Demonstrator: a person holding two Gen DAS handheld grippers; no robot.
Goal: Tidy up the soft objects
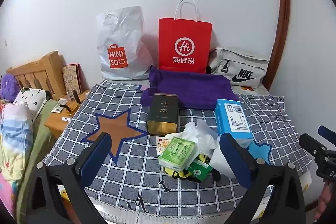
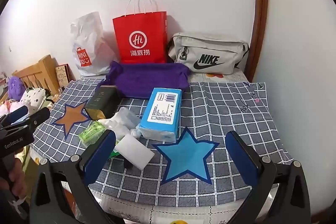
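Note:
On the checked cloth (image 1: 130, 163) lies a pile: a green tissue pack (image 1: 176, 151), crumpled white tissue (image 1: 199, 133), a white sponge block (image 2: 135, 151), a blue tissue pack (image 1: 233, 119) (image 2: 162, 112), a dark tin (image 1: 163, 113) and a folded purple towel (image 1: 189, 87) (image 2: 147, 79). A brown star (image 1: 118, 135) and a blue star (image 2: 187, 157) are on the cloth. My left gripper (image 1: 166, 157) is open and empty, hovering before the pile. My right gripper (image 2: 171, 157) is open and empty above the blue star.
A Miniso plastic bag (image 1: 121, 45), a red paper bag (image 1: 184, 43) and a grey Nike pouch (image 1: 239, 68) stand against the back wall. A wooden headboard (image 1: 40, 72), a bedside stand (image 1: 63, 112) and bedding (image 1: 14, 135) are at the left.

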